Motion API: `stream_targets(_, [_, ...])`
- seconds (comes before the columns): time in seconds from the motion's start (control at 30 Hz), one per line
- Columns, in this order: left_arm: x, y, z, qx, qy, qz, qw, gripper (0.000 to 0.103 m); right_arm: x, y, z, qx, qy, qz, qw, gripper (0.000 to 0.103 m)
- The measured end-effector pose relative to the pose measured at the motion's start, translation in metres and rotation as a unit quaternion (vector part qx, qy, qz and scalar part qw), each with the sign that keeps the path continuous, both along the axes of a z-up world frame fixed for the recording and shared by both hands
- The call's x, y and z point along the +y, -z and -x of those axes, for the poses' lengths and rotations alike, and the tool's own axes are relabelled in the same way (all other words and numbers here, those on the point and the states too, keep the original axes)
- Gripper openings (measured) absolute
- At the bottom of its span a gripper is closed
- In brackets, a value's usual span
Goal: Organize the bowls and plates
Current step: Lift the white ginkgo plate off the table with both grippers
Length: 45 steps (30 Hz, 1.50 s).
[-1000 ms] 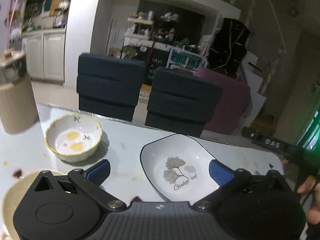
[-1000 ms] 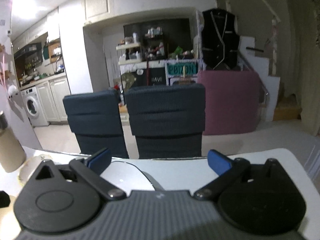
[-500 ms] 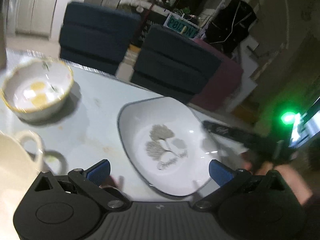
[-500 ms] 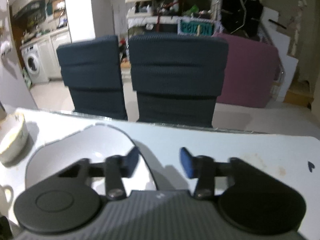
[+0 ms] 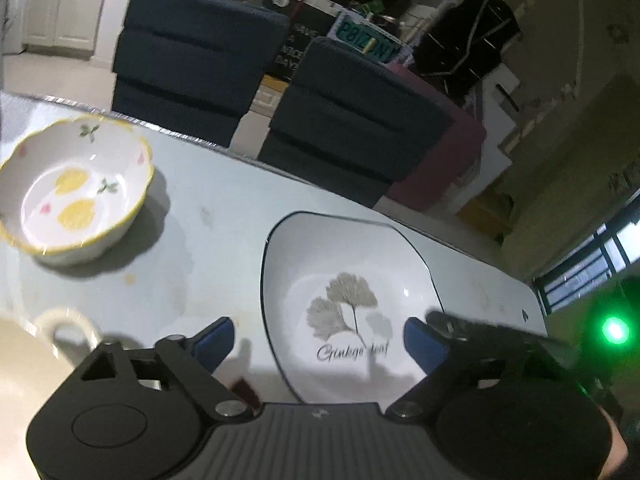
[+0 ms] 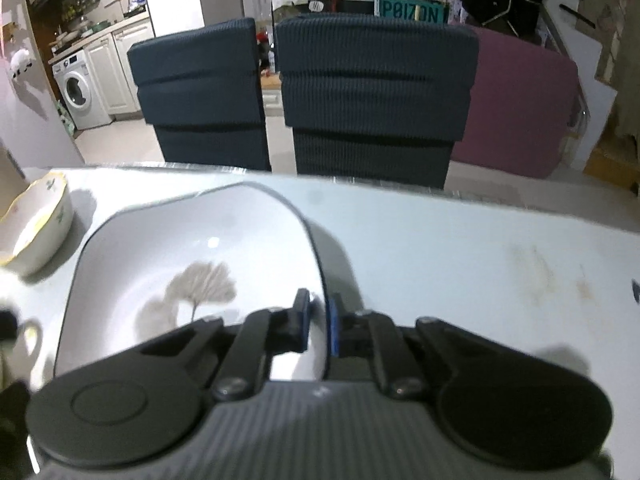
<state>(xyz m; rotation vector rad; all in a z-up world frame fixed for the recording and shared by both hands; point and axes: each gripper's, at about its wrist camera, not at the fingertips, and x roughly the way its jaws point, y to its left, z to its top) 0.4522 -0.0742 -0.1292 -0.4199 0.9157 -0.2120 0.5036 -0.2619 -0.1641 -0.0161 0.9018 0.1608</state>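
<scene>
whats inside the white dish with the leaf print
No food in the white dish: only its printed leaves and lettering. The right gripper, which has just been closing, clamps its rim; both grippers cover the dish's near part.

Each view looks forward and steeply down along its own gripper's fingers, close over the pale table (image 5: pixel 208 248). The left wrist view sits near the white leaf-print plate (image 5: pixel 348 264), angled right of the two dark chairs (image 5: pixel 192 60). The right wrist view faces those chairs squarely from the plate's right rim. Both share the plate, the yellow-rimmed bowl (image 6: pixel 38 228), chairs and far shelves
</scene>
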Motion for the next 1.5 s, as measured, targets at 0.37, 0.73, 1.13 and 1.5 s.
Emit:
stream_targets(0.37, [-0.001,0.027,-0.04,0.027,0.072,-0.063,0.995,0.051,-0.02,-0.003,0.013,0.034,0.015,-0.089,0.995,0.013])
stream_targets(0.73, [0.004,0.047,-0.055,0.05,0.063,-0.058,0.9951,0.015,-0.032,0.008,0.005,0.043,0.049,-0.141,0.988,0.014])
stream_targets(1.13, [0.009,0.042,-0.05,0.041,0.069,-0.056,0.9952,0.014,-0.03,0.013,0.009,0.038,0.05,-0.141,0.988,0.015])
stream_targets(1.5, [0.016,-0.024,-0.03,-0.026,0.061,-0.059,0.9961,0.012,-0.027,-0.027,0.023,0.0,0.067,-0.167,0.984,0.015])
